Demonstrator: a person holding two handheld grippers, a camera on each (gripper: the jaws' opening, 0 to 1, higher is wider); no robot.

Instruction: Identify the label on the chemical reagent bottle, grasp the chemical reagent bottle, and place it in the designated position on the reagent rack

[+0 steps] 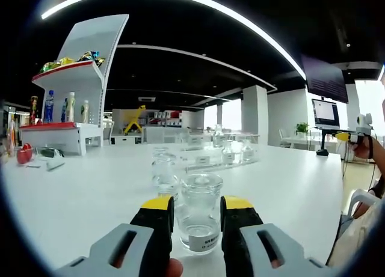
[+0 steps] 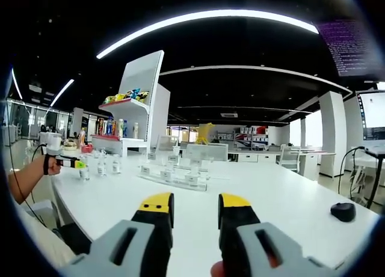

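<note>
- In the left gripper view, the left gripper (image 1: 197,210) has its yellow-tipped jaws on either side of a clear glass reagent bottle (image 1: 199,220) standing upright on the white table (image 1: 90,199); whether the jaws actually press the glass I cannot tell.
- The bottle carries a white label (image 1: 203,240) low on its front, its print too small to read.
- More glass bottles (image 1: 163,170) stand just behind it.
- In the right gripper view, the right gripper (image 2: 195,212) is parted and holds nothing above the table.
- The clear reagent rack (image 2: 171,175) sits further back on the table.
- A black mouse (image 2: 343,211) lies at the right.
</note>
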